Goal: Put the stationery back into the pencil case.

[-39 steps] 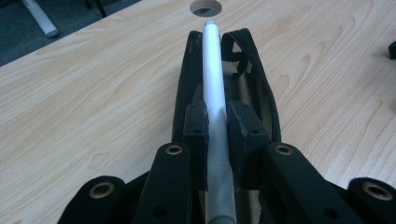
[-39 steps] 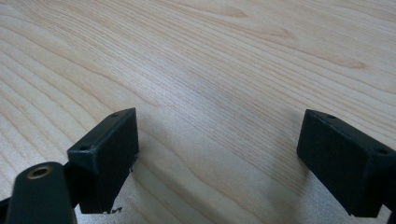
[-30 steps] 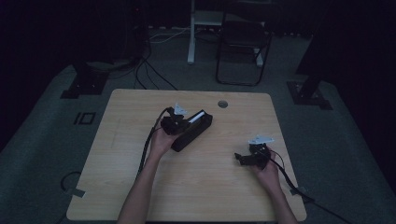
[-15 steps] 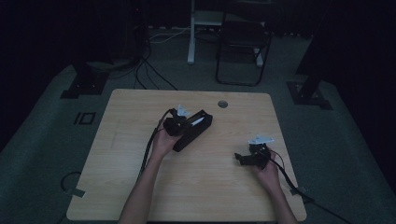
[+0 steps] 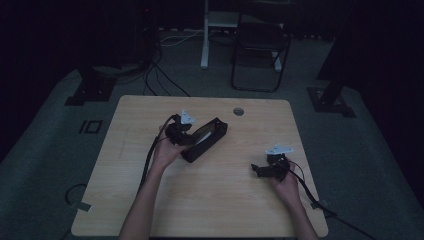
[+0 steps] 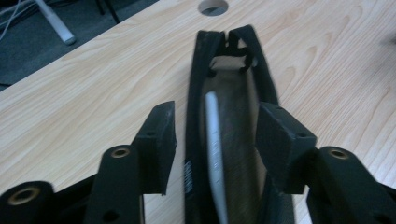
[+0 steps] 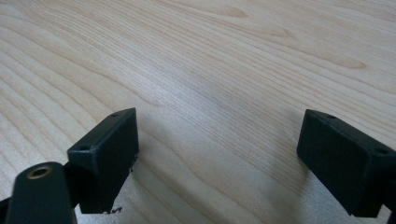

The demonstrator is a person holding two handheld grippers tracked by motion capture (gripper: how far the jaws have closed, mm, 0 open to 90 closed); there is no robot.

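Observation:
A long black pouch (image 5: 206, 139) lies open at the middle of the wooden table (image 5: 225, 210), slanting towards the far right. In the left gripper view the pouch (image 6: 233, 88) holds a slim white stick-like thing (image 6: 212, 135). My left gripper (image 5: 192, 135) is at the pouch's near end; its jaws have just been opening. Now open, the left gripper (image 6: 217, 119) straddles the pouch's mouth, pads off it. My right gripper (image 5: 257, 169) rests at the right of the table. The right gripper (image 7: 219, 135) stands open over bare wood, nothing between its jaws.
A round cable hole (image 5: 238, 111) sits near the table's far edge, beyond the pouch. Cables trail from both grippers towards the near edge. A dark chair (image 5: 260, 45) and stand feet are on the floor behind the table.
My left hand has drawn back a little from the pouch towards the left. The pouch lies where it was. The right hand has not moved.

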